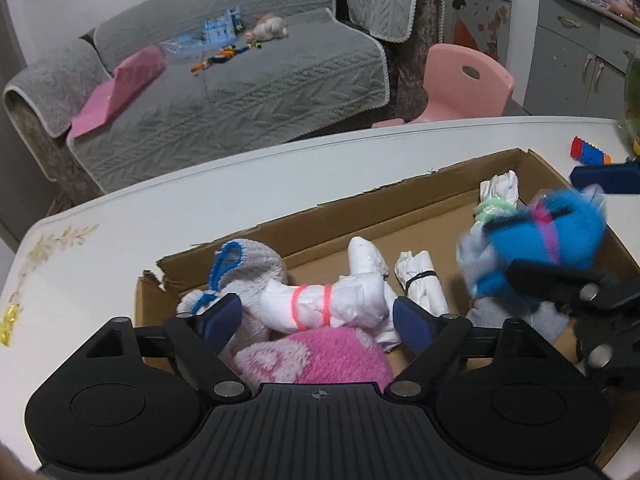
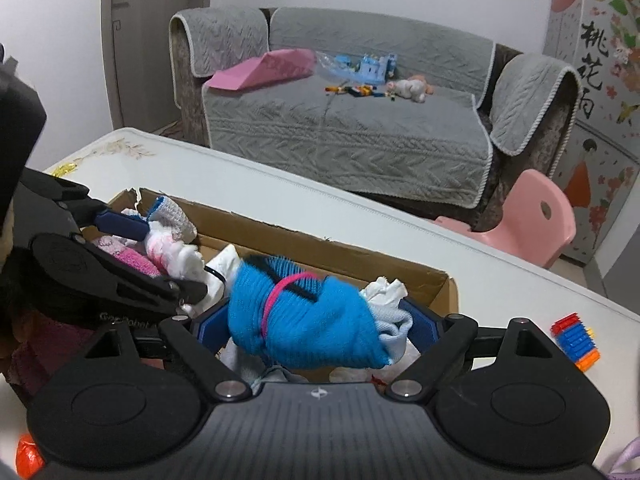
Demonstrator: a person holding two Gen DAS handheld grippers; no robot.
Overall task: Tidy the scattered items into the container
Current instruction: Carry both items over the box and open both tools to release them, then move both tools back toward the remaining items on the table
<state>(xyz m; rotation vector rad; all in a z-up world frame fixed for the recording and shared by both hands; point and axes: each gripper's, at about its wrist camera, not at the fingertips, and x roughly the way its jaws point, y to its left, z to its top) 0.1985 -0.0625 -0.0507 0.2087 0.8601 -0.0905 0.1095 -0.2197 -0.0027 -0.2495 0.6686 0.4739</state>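
Observation:
A brown cardboard box [image 1: 360, 216] sits on the white table and holds several rolled sock bundles. My left gripper [image 1: 318, 320] is open over the box's near left part, its jaws on either side of a white roll with pink bands [image 1: 320, 304]; a pink fuzzy bundle [image 1: 320, 356] lies below it. My right gripper [image 2: 314, 322] is shut on a blue knit bundle with a pink band [image 2: 304, 324] and holds it over the box [image 2: 400, 268]. In the left wrist view that bundle [image 1: 548, 240] is blurred at the right.
White table [image 1: 120, 240] with a stack of coloured bricks [image 2: 576, 340] at the right and yellow wrappers [image 1: 10, 322] at the left. An orange object [image 2: 26, 456] lies near the front left. Grey sofa [image 2: 360, 120] and pink chair [image 2: 532, 220] stand beyond.

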